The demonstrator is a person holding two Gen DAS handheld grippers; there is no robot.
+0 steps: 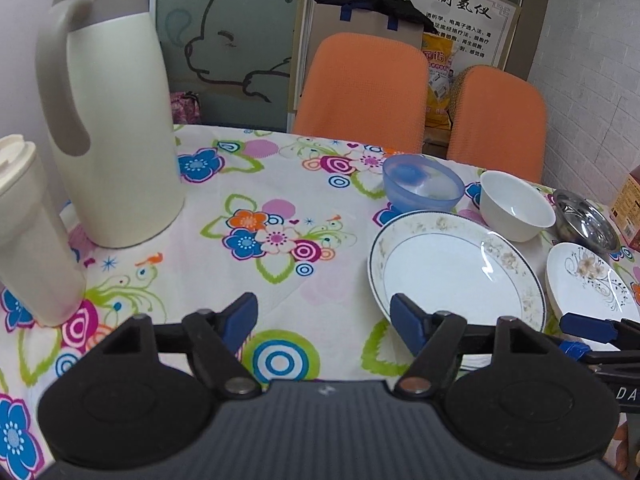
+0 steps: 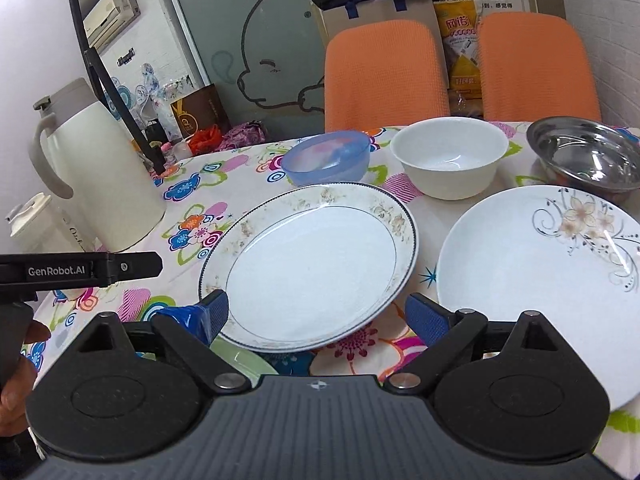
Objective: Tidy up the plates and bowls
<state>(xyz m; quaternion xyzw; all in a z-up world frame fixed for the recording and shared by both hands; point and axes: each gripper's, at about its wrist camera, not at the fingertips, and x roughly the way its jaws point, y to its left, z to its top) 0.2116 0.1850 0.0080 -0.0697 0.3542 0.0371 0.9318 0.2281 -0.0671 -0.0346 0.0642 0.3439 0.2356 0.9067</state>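
A large white plate with a faded floral rim (image 2: 312, 264) (image 1: 456, 268) lies on the flowered tablecloth. Its near edge sits between the fingers of my right gripper (image 2: 320, 316), which is open and holds nothing. A pale green dish edge (image 2: 240, 356) shows under that near rim. To the right lies a white plate with a flower print (image 2: 536, 256) (image 1: 588, 280). Behind stand a blue bowl (image 2: 326, 156) (image 1: 422, 186), a white bowl (image 2: 450, 156) (image 1: 516, 204) and a steel bowl (image 2: 584, 152) (image 1: 586, 220). My left gripper (image 1: 324, 320) is open over bare cloth, with its right finger beside the rimmed plate's left edge.
A tall cream thermos jug (image 1: 108, 120) (image 2: 92, 176) and a cream lidded cup (image 1: 32, 236) stand at the left of the table. Two orange chairs (image 1: 360, 88) stand behind the far edge. A brown box (image 1: 630, 204) is at the far right. A hand (image 2: 16, 364) holds the left gripper.
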